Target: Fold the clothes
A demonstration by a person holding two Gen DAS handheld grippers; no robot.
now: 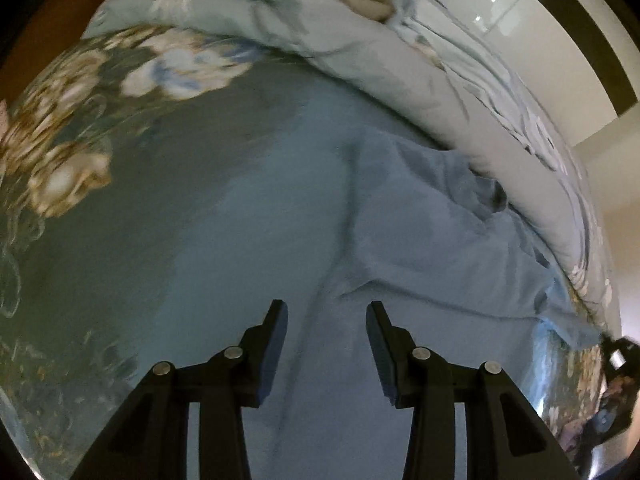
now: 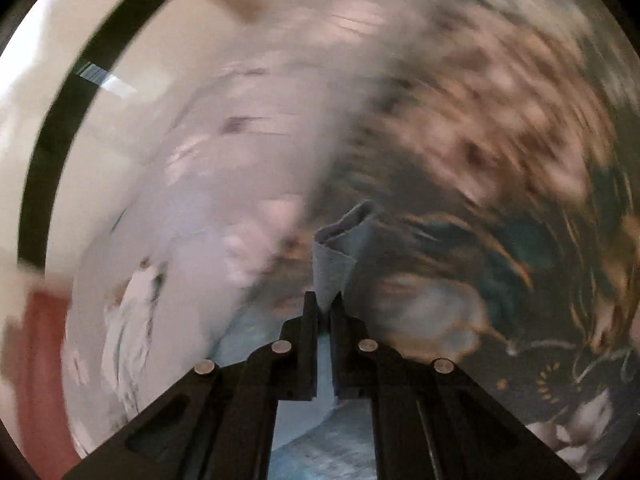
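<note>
A blue garment (image 1: 420,240) lies spread on the floral bed cover (image 1: 120,200), wrinkled toward the right. My left gripper (image 1: 327,312) hovers above its near part, open, with nothing between its fingers. In the right wrist view my right gripper (image 2: 325,300) is shut on a pinched corner of the blue garment (image 2: 336,252), which sticks up past the fingertips. More blue cloth shows below between the gripper's arms. That view is heavily blurred.
A bunched pale floral duvet (image 1: 320,28) lies along the far side of the bed, right behind the garment. A light floor and dark strip (image 1: 580,40) show beyond it. The other gripper shows at the left view's right edge (image 1: 616,360).
</note>
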